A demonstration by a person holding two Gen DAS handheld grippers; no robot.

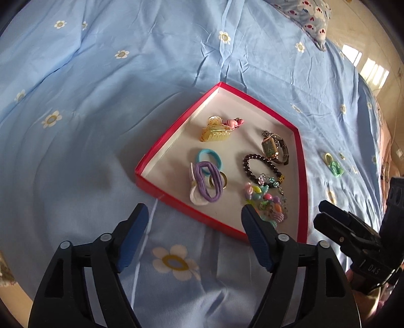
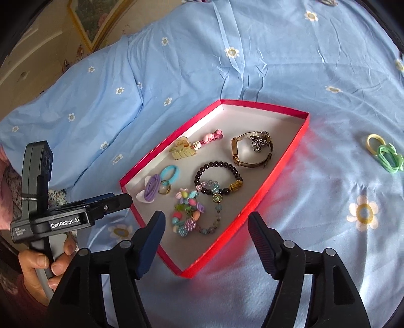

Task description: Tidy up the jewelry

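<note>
A red tray [image 1: 176,200] with a white floor lies on a blue flowered bedspread [image 1: 101,101]. In it are a yellow claw clip [image 1: 216,135], a pink clip [image 1: 234,123], a watch [image 1: 272,148], a dark bead bracelet [image 1: 262,164], a colourful bead bracelet [image 1: 267,201] and purple and blue hair ties [image 1: 209,184]. Yellow and green hair ties [image 2: 383,151] lie on the bedspread to the right of the tray [image 2: 265,108]. My left gripper [image 1: 195,210] is open over the tray's near edge, holding nothing. My right gripper [image 2: 207,217] is open above the tray's near corner, also holding nothing.
A patterned pillow [image 1: 310,15] lies at the far right corner of the bed. A framed picture [image 2: 93,22] leans beyond the bed's left side. A person's hand [image 2: 38,265] grips the left gripper's handle. Bare bedspread [image 2: 252,50] stretches beyond and beside the tray.
</note>
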